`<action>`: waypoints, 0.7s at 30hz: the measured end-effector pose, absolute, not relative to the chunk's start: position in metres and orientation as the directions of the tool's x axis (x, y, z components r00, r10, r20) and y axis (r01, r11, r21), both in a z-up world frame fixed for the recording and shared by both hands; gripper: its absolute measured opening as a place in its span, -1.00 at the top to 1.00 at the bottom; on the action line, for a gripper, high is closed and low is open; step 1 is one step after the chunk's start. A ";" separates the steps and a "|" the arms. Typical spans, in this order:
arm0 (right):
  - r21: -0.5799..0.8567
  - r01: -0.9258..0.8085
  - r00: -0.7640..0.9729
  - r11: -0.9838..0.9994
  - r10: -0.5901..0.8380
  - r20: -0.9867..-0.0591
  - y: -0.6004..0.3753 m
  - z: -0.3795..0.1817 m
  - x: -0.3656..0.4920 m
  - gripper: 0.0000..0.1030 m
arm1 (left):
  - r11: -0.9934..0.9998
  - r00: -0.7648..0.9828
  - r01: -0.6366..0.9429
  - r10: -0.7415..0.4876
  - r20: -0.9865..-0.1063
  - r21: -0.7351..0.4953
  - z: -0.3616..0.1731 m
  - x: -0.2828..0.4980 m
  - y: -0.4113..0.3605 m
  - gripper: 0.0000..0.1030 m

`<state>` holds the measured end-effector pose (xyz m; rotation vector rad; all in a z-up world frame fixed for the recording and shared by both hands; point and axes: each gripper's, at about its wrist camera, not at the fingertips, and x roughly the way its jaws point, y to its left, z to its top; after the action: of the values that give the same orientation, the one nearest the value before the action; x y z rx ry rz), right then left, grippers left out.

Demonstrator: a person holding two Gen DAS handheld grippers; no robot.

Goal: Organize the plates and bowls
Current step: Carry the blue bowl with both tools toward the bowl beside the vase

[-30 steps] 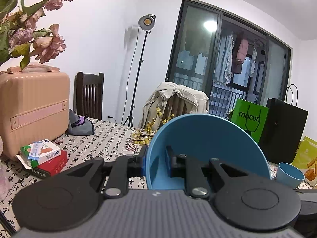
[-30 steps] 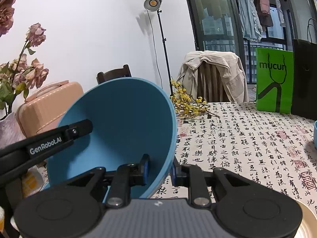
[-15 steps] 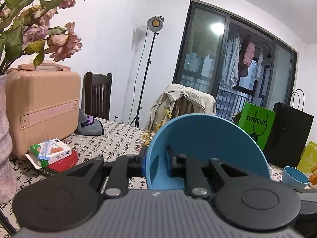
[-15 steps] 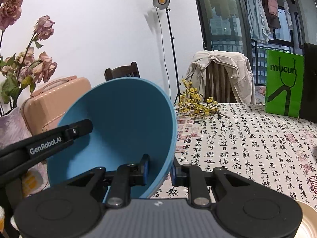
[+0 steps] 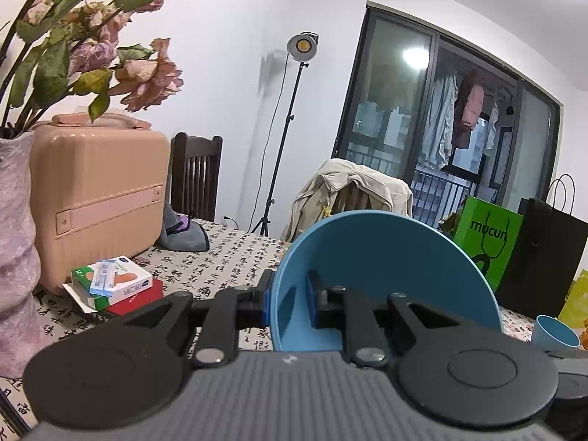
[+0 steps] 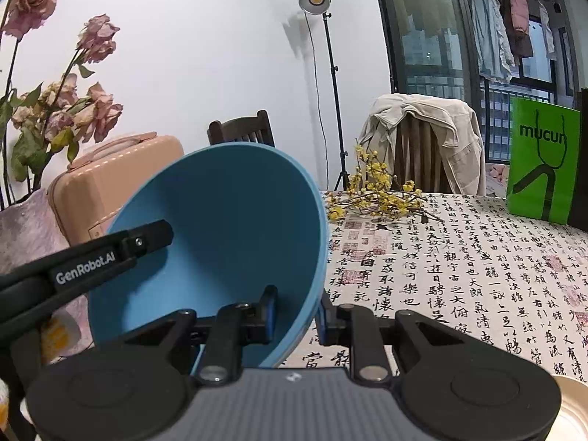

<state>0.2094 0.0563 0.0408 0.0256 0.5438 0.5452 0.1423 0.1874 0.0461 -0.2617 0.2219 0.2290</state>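
One blue bowl (image 5: pixel 386 268) is held tilted above the table by both grippers. My left gripper (image 5: pixel 288 301) is shut on the bowl's left rim, one pad inside and one outside. My right gripper (image 6: pixel 296 312) is shut on the right rim of the same blue bowl (image 6: pixel 220 235). In the right wrist view the left gripper's black finger (image 6: pixel 110 253) reaches in over the bowl's left edge. A small blue cup (image 5: pixel 555 334) stands on the table at the right. Only the edge of a cream plate (image 6: pixel 573 411) shows at the lower right.
At the left are a pink suitcase (image 5: pixel 95 191), stacked small boxes (image 5: pixel 114 286) and a vase of dried roses (image 5: pixel 14 239). A green bag (image 5: pixel 485 246) and a black bag (image 5: pixel 544 253) stand at the right. Yellow flower sprigs (image 6: pixel 378 198) lie on the patterned tablecloth (image 6: pixel 459 275).
Both grippers have carried the bowl to the left, towards the vase and suitcase, so the room has slid right in both views. The grip on the bowl is unchanged.
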 end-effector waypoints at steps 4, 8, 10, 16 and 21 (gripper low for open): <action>0.163 -0.496 0.711 0.853 0.507 -0.486 0.063 0.041 0.208 0.60 | 0.936 0.948 -0.262 0.204 -0.244 -0.236 0.045 0.139 0.193 0.65; 0.160 -0.509 0.701 0.846 0.515 -0.492 0.071 0.040 0.206 0.60 | 0.930 0.945 -0.274 0.213 -0.246 -0.245 0.042 0.135 0.200 0.65; 0.159 -0.515 0.697 0.843 0.519 -0.495 0.076 0.040 0.206 0.60 | 0.927 0.944 -0.280 0.218 -0.249 -0.250 0.041 0.132 0.203 0.65; 0.157 -0.532 0.681 0.832 0.530 -0.504 0.089 0.037 0.204 0.60 | 0.919 0.938 -0.301 0.236 -0.255 -0.257 0.037 0.126 0.213 0.65; 0.162 -0.548 0.663 0.821 0.544 -0.514 0.099 0.035 0.202 0.60 | 0.912 0.934 -0.316 0.251 -0.255 -0.261 0.034 0.119 0.221 0.65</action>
<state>0.2021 0.0988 0.0345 -0.0072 0.5784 0.6173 0.1186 0.2207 0.0337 -0.3036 0.2191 0.2943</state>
